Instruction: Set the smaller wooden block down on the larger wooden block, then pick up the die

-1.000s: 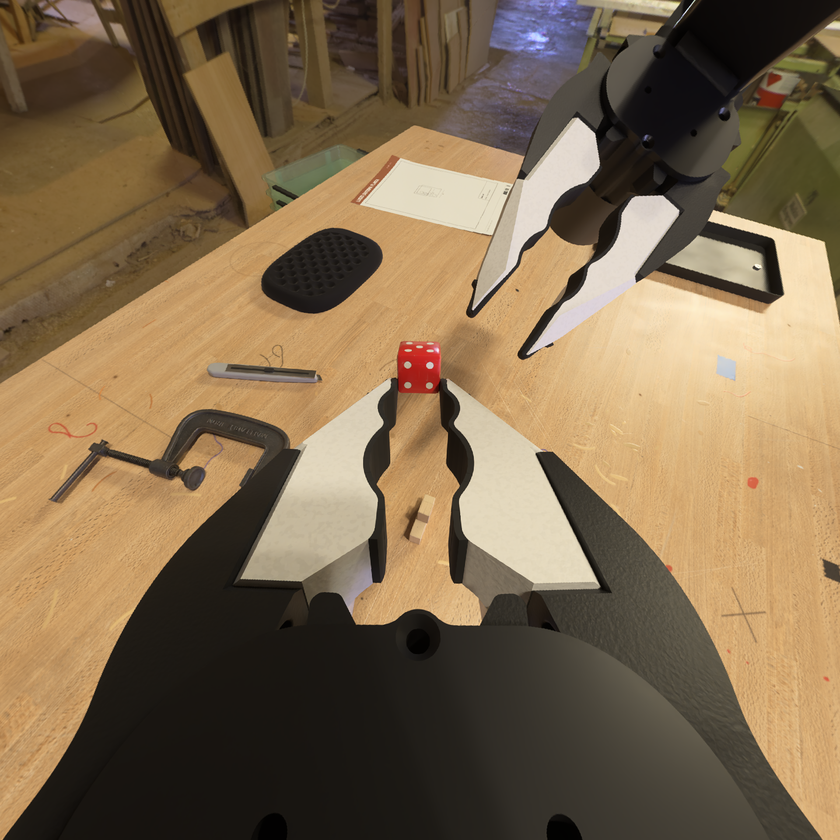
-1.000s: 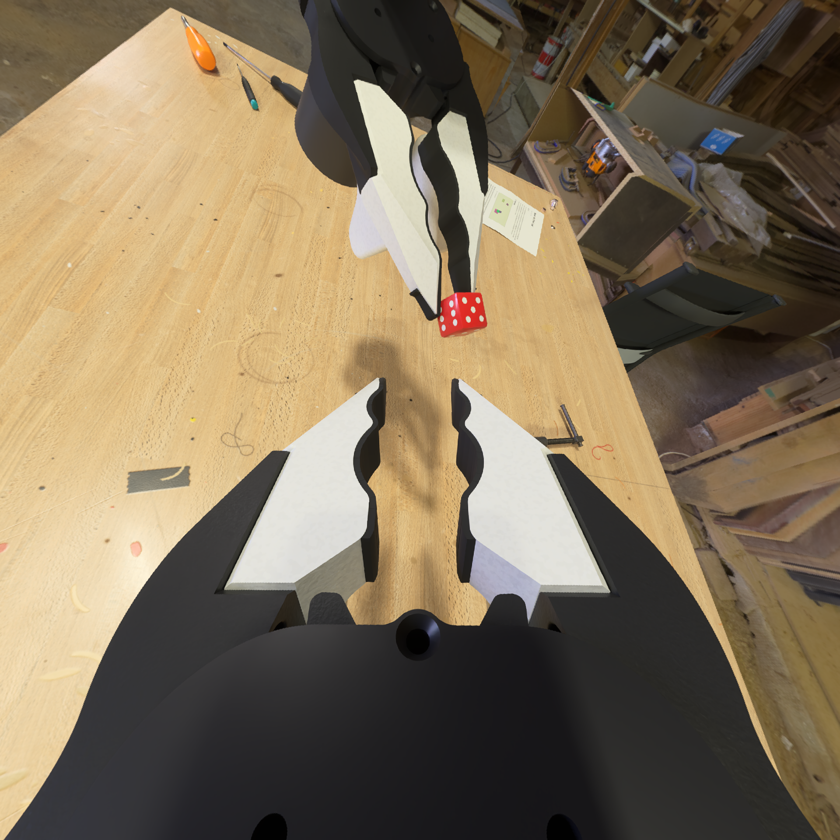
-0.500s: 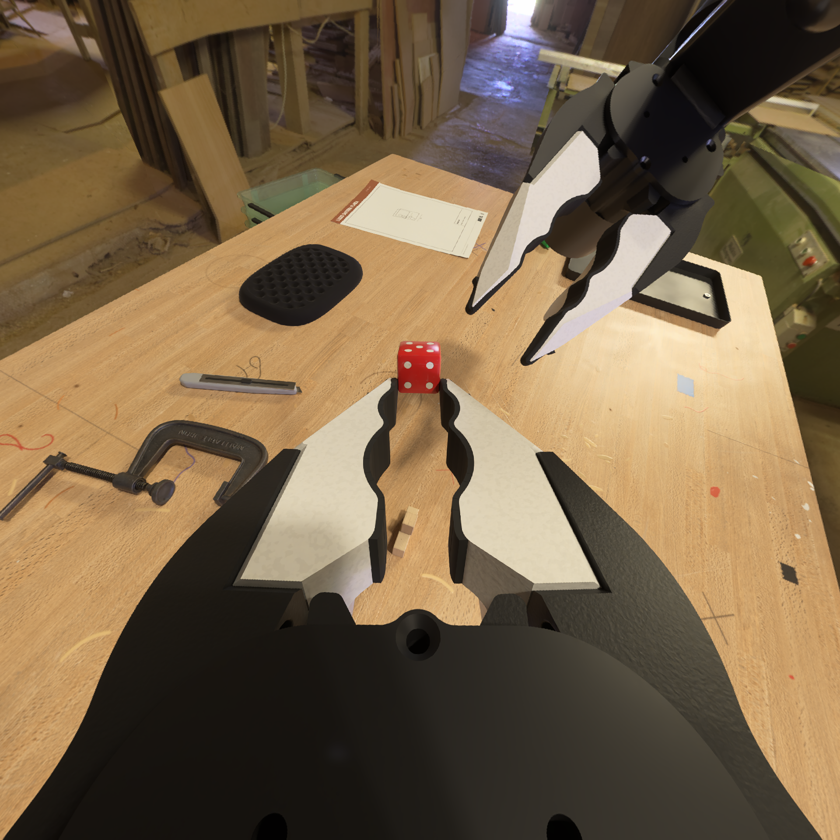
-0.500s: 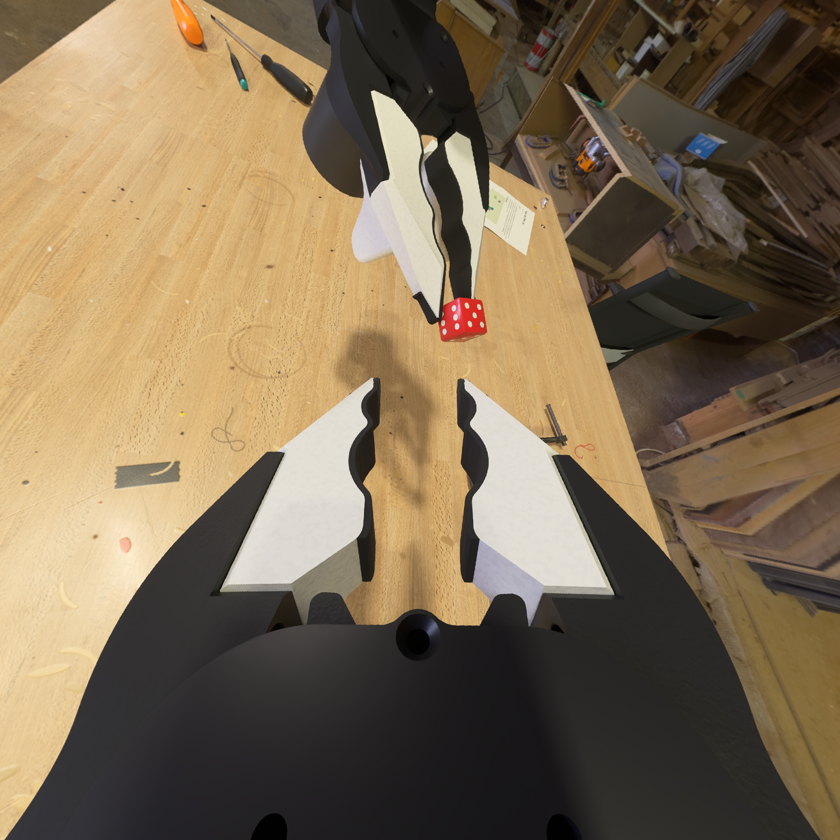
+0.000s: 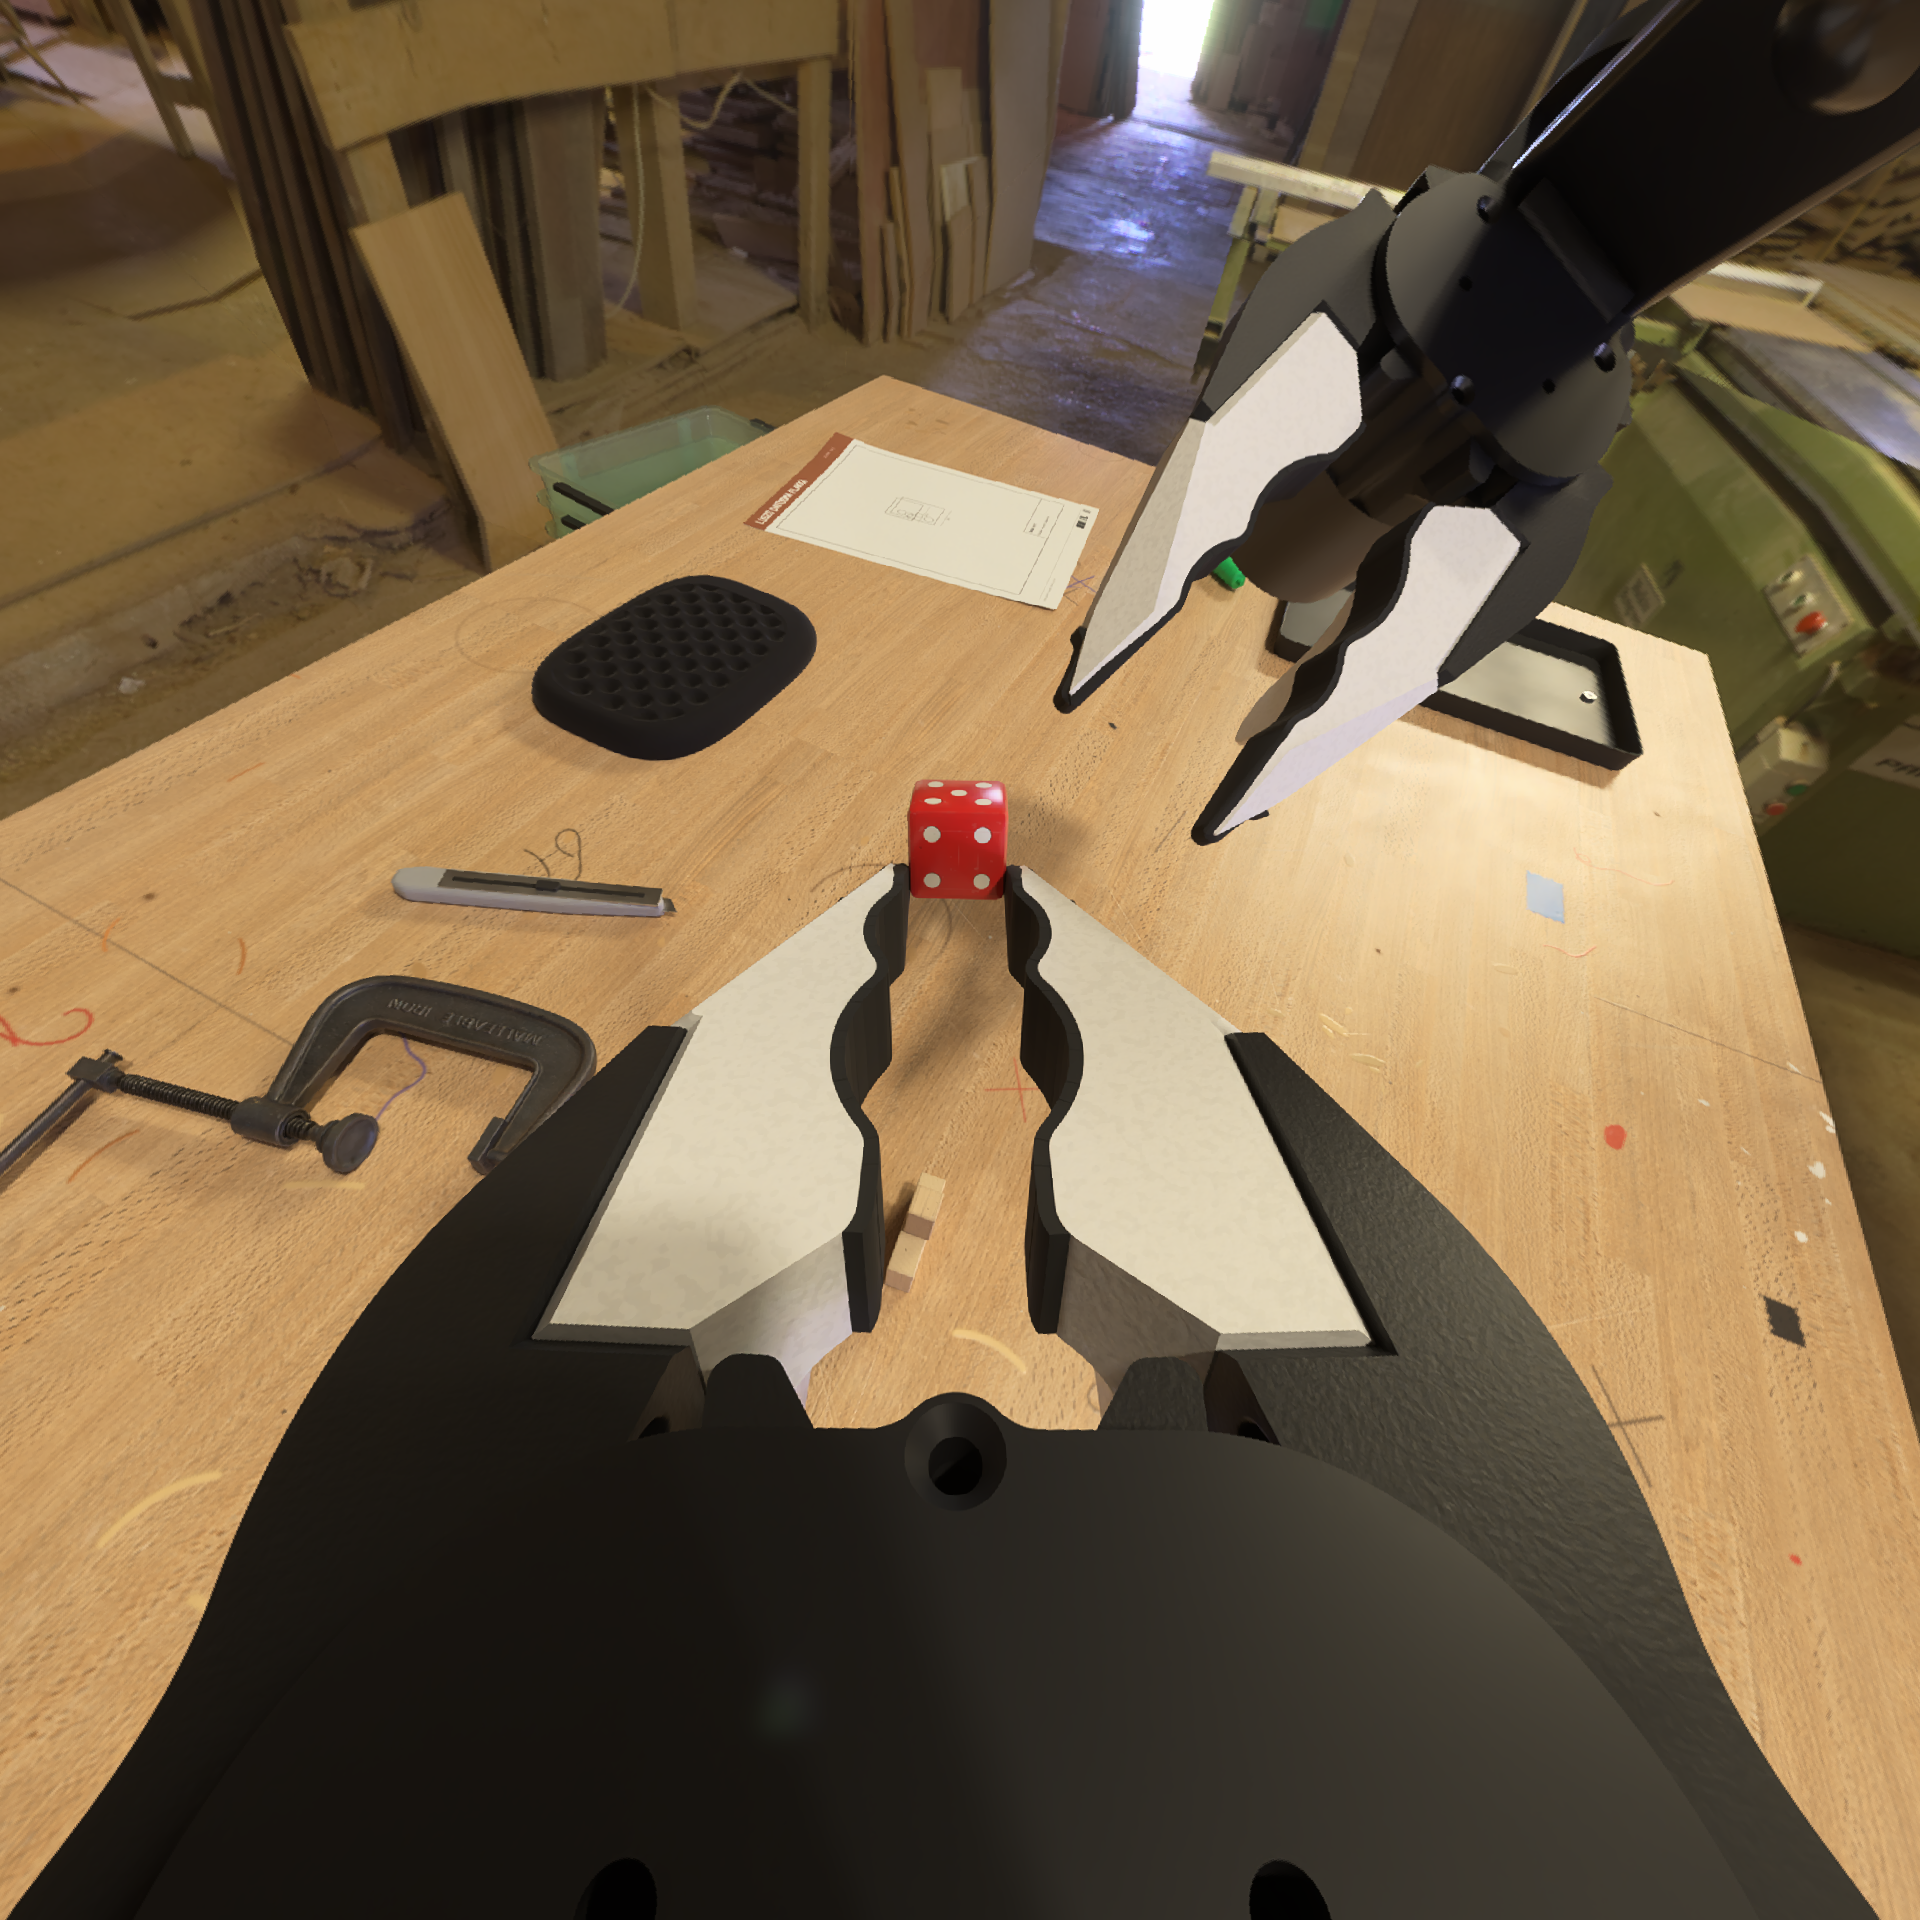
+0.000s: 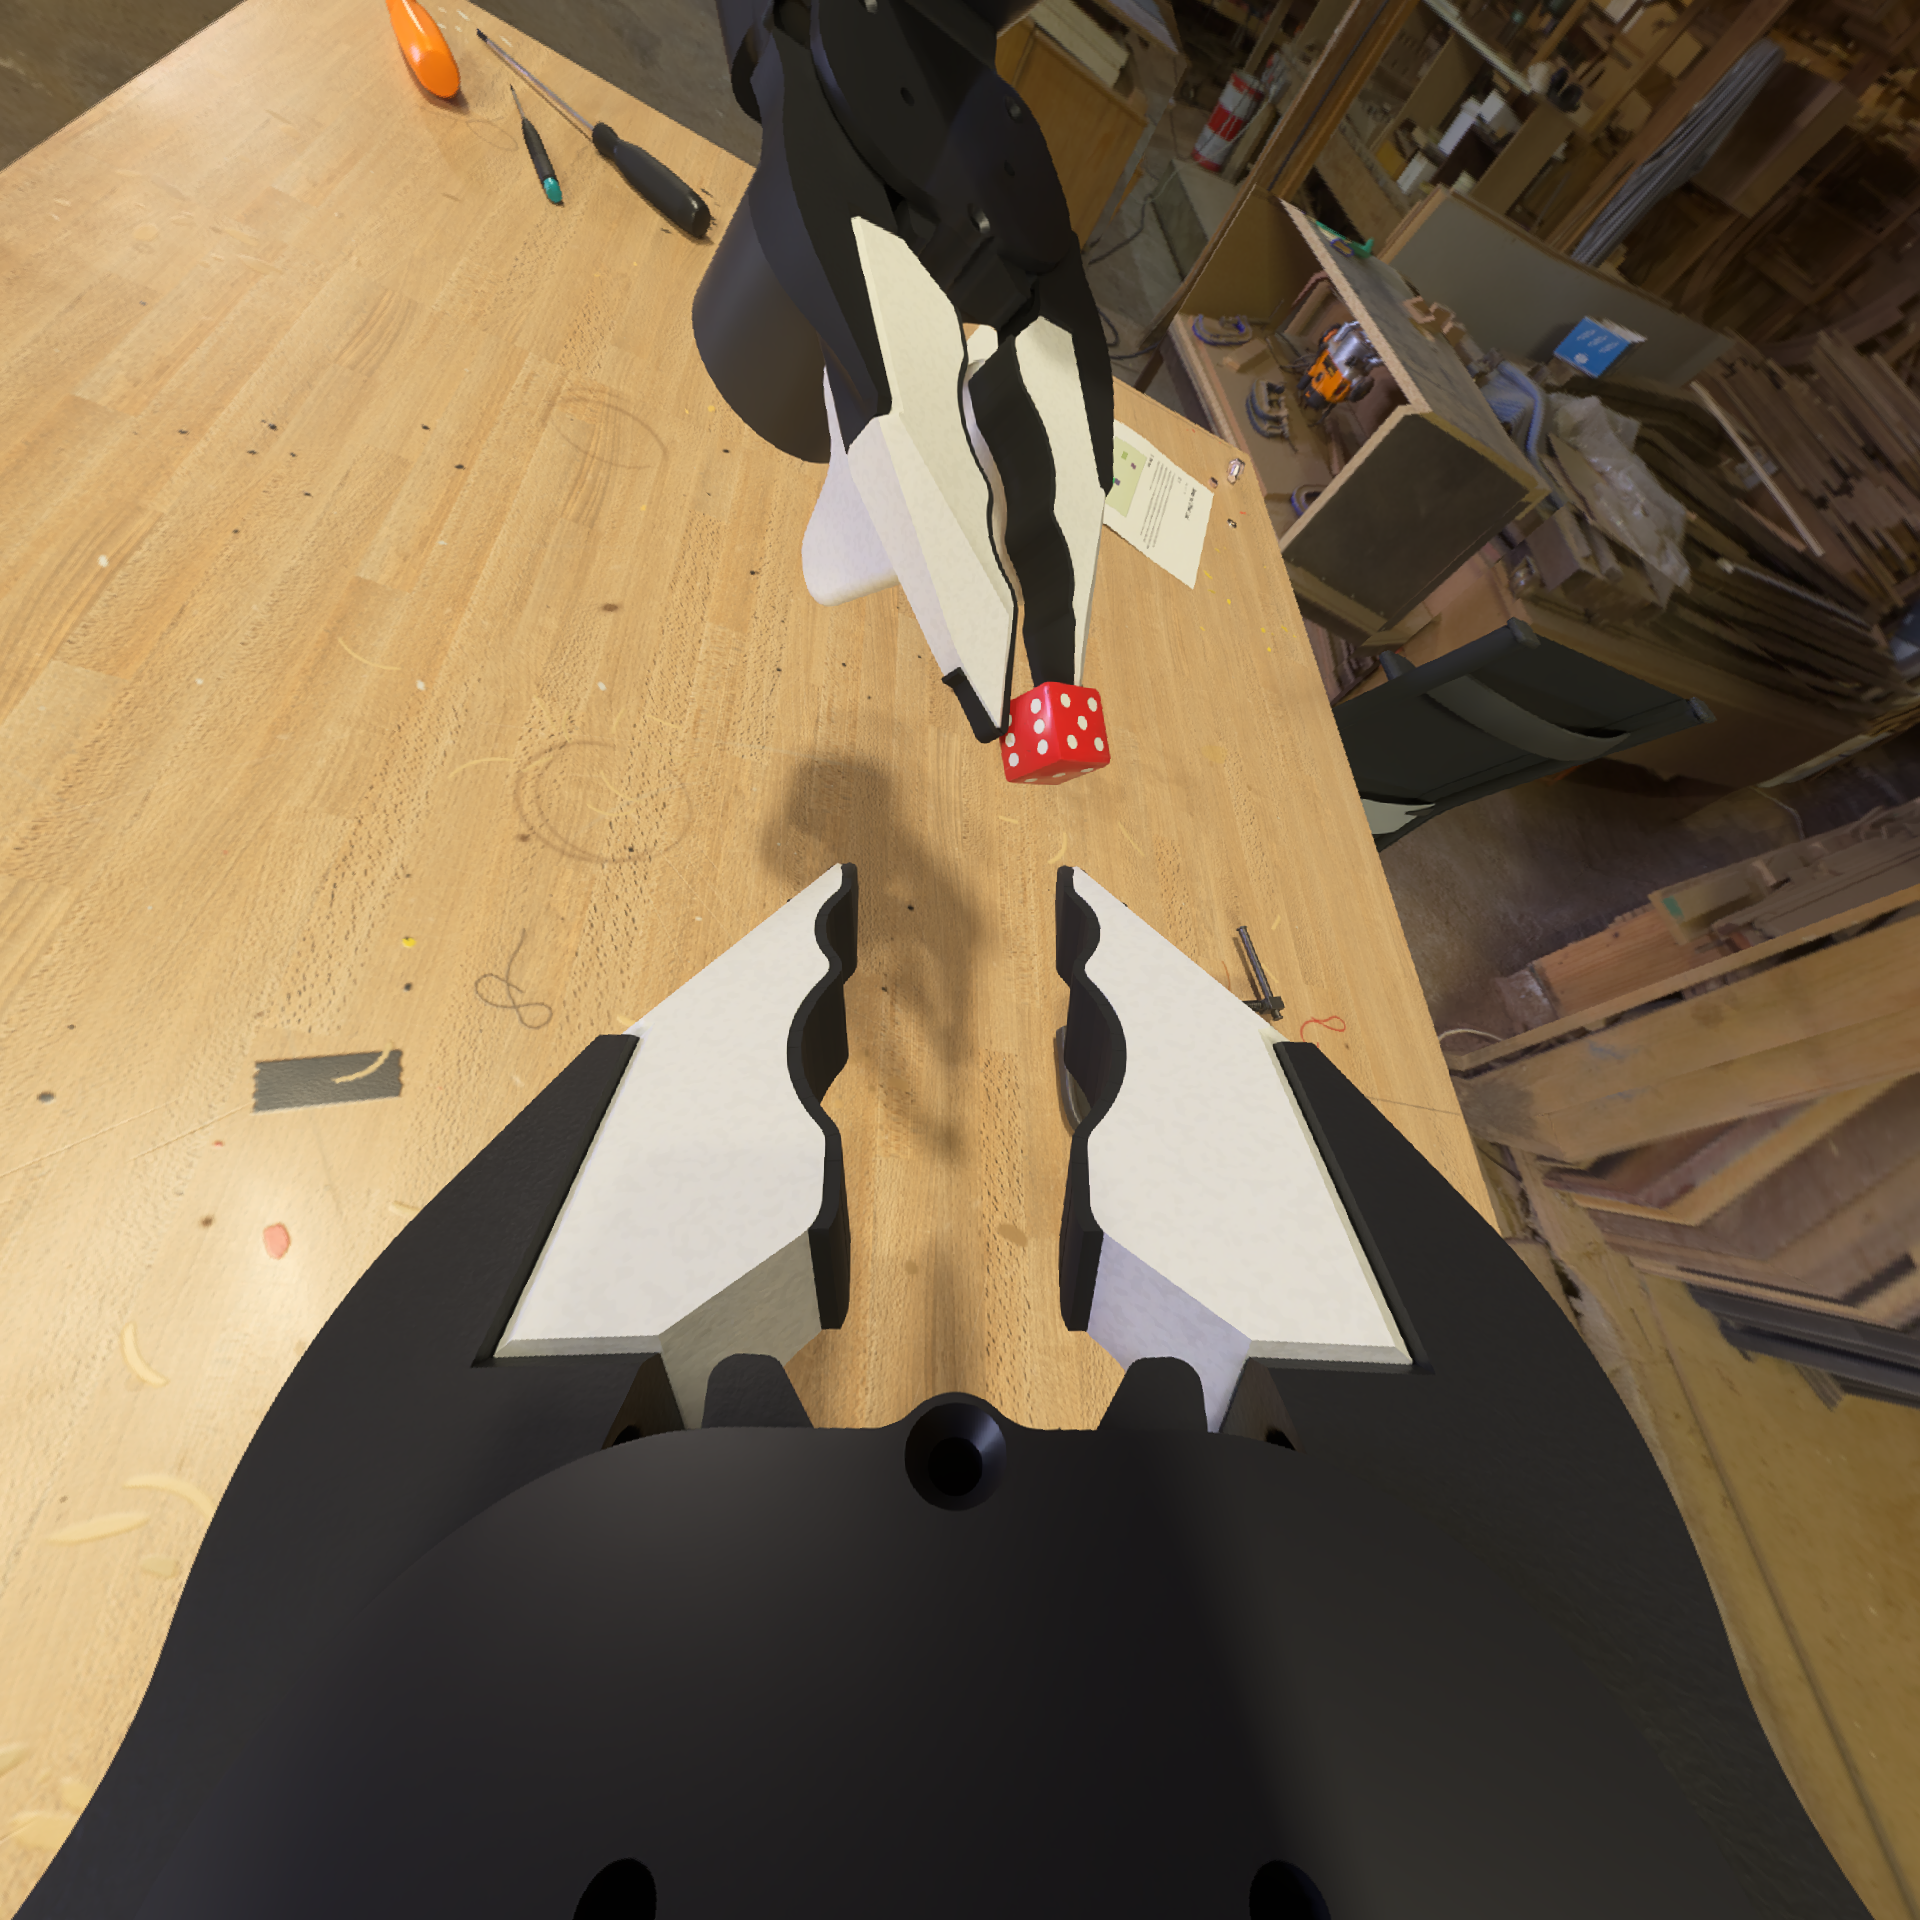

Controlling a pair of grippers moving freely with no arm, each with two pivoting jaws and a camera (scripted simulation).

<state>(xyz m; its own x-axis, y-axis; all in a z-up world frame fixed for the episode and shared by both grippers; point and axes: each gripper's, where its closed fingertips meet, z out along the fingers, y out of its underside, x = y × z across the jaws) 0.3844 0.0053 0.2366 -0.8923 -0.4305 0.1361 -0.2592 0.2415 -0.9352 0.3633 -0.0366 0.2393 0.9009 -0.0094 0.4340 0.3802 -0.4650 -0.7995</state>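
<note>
The red die (image 5: 956, 840) with white pips is pinched between the fingertips of my left gripper (image 5: 957, 885), which holds it well above the wooden table (image 5: 1351, 1039). The right wrist view shows the die (image 6: 1054, 732) in that gripper (image 6: 1029, 707), with its shadow on the table below. Two pale wooden blocks (image 5: 914, 1231) lie on the table far below, seen between my left fingers, the smaller one across the larger. My right gripper (image 6: 956, 883) is open and empty; it hangs above the table beyond and right of the die (image 5: 1140, 764).
A black perforated pad (image 5: 673, 665), a utility knife (image 5: 530, 894), a C-clamp (image 5: 416, 1060), a paper sheet (image 5: 925, 520) and a black tray (image 5: 1538, 696) lie on the table. Screwdrivers (image 6: 649, 182) lie at the far end. The table edge (image 6: 1382, 935) runs along the right.
My left gripper has risen with the die held in it, and the blocks and tools below look smaller. My right gripper's jaws stand slightly wider.
</note>
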